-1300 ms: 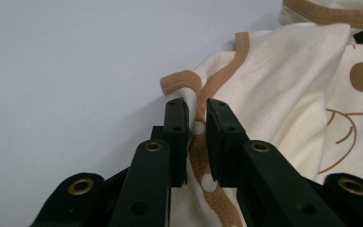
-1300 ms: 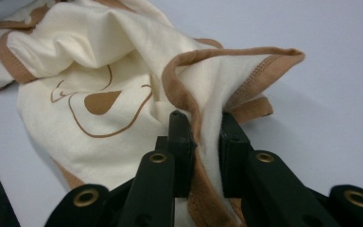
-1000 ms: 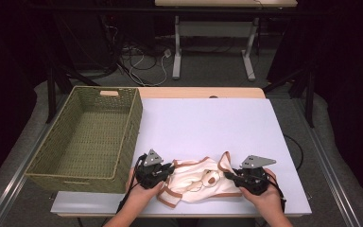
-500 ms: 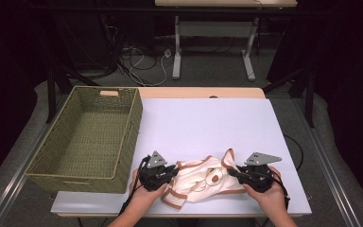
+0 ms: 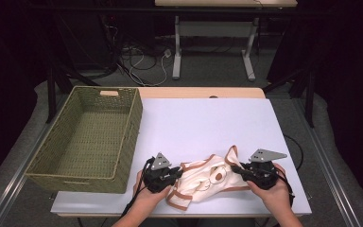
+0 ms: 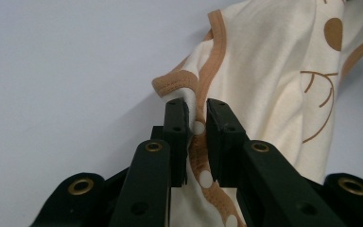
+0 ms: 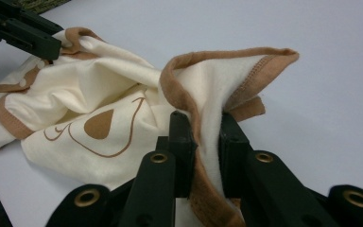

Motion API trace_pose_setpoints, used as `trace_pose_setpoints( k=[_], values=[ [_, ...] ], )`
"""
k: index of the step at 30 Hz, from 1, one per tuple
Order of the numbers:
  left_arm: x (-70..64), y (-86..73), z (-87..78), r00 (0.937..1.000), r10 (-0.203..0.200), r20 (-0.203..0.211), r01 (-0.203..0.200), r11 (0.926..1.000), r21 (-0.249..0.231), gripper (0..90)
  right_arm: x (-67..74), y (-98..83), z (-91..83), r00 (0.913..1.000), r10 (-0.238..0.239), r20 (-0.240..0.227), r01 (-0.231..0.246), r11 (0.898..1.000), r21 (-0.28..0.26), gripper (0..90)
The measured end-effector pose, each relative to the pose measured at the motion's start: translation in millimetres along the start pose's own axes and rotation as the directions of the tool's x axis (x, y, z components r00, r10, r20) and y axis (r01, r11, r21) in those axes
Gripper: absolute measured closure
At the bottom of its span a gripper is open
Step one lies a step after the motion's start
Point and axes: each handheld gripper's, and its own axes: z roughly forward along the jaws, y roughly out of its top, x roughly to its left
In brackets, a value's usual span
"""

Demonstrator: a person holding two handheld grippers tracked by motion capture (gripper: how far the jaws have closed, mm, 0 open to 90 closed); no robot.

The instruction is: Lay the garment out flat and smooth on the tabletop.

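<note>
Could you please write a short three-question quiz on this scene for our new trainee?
1. True or false: the left claw is shut on the cream garment.
2. What does the right claw grip: A. the garment's brown-trimmed edge, B. the basket rim, C. a cable?
3. On which side of the garment does the woven basket stand in the high view?

Key: 1. True. 2. A. 3. On its left, on the white table.
</note>
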Motion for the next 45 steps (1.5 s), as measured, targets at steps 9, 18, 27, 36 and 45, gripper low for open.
trace_pose_setpoints(
  k=[9, 18, 27, 36, 45],
  values=[
    [-10.4, 1.2, 2.5, 0.9996, 0.006, 0.027, -0.006, 1.0, 0.005, 79.2, -7.9, -0.2, -4.4, 1.0, 0.003, 0.004, -0.004, 1.0, 0.005, 79.6],
    [-17.1, 0.9, 4.5, 0.9993, 0.007, 0.038, -0.007, 1.0, -0.003, 79.2, -14.3, 8.4, 0.5, 0.9997, -0.008, 0.023, 0.007, 1.0, 0.015, 79.5],
    [-20.2, 0.2, 5.0, 0.9988, 0.022, 0.044, -0.021, 0.9998, -0.003, 79.2, -16.0, 31.4, 17.8, 0.9985, -0.047, 0.029, 0.046, 0.998, 0.033, 79.6],
    [-25.0, -0.6, 6.7, 0.9982, 0.034, 0.049, -0.034, 0.9994, 0.0, 79.2, -22.3, 49.1, 35.8, 0.9988, -0.041, 0.027, 0.04, 0.998, 0.04, 79.6],
    [-27.8, -1.4, 7.2, 0.9979, 0.039, 0.052, -0.039, 0.9992, 0.003, 79.2, -24.3, 66.7, 50.5, 0.9984, -0.05, 0.027, 0.049, 0.998, 0.042, 79.6]
  ],
)
